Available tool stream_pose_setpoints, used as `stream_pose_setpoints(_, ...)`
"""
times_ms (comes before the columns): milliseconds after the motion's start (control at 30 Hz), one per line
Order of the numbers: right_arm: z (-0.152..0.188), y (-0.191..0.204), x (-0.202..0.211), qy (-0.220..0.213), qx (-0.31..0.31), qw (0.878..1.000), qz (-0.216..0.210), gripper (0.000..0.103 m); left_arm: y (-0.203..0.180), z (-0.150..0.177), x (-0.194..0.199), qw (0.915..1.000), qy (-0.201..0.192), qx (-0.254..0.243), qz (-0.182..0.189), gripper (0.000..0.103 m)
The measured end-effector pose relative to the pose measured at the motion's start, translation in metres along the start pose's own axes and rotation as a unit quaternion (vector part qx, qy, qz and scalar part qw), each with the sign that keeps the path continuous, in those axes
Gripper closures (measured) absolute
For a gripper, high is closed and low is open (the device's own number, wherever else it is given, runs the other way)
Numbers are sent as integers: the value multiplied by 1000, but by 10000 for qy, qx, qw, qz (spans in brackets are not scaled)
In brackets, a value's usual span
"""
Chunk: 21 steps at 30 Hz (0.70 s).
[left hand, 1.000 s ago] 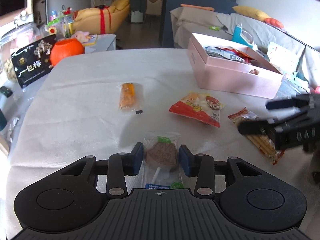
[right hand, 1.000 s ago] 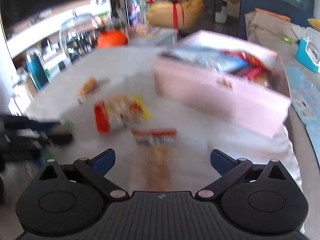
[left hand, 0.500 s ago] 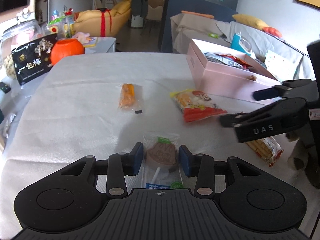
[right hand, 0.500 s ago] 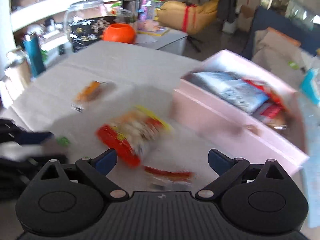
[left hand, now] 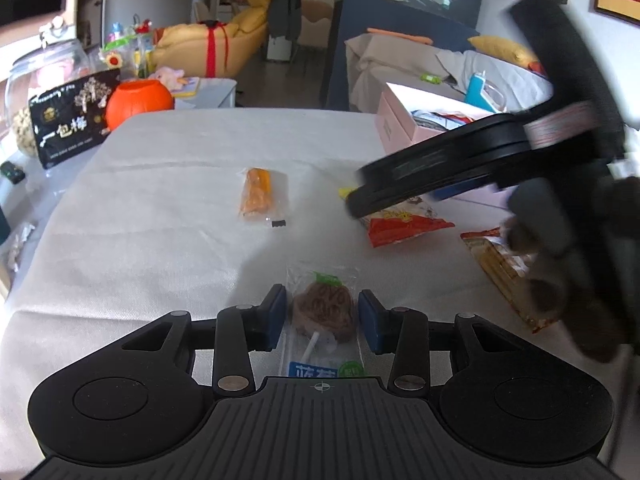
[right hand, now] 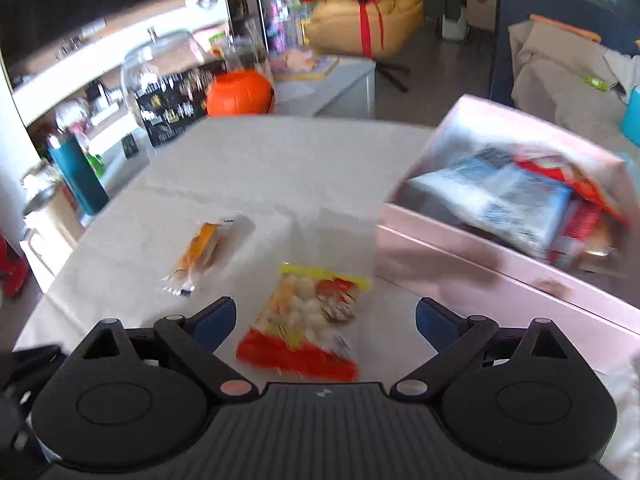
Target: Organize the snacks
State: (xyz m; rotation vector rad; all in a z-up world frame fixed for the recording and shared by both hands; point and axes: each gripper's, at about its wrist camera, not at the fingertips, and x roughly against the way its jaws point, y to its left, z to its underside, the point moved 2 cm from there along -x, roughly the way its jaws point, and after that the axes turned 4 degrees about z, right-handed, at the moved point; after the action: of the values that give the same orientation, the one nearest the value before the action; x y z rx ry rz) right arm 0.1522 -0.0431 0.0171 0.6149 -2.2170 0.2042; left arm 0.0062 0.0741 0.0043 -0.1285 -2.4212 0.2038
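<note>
Closing right gripper (right hand: 324, 320) jaws wide astride red-yellow snack bag (right hand: 304, 328), untouched, left gripper (left hand: 322, 322) jaws flanking wrapped lollipop (left hand: 324, 314).

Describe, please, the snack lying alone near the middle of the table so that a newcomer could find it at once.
Start from the open pink box at the table's far right, then look left across the white cloth. There lies a slim clear wrapper with an orange stick inside, the only orange, narrow snack, apart from the red-and-yellow bag.

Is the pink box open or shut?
Open. The pink box has no lid over it, so you can see straight down onto the snack packets piled inside.
</note>
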Motion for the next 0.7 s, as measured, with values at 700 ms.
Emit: stream_pose_setpoints(700,68,-79,103,-466,-298,9961,694,45,-16,-18,4,9948,511,-525,707,62)
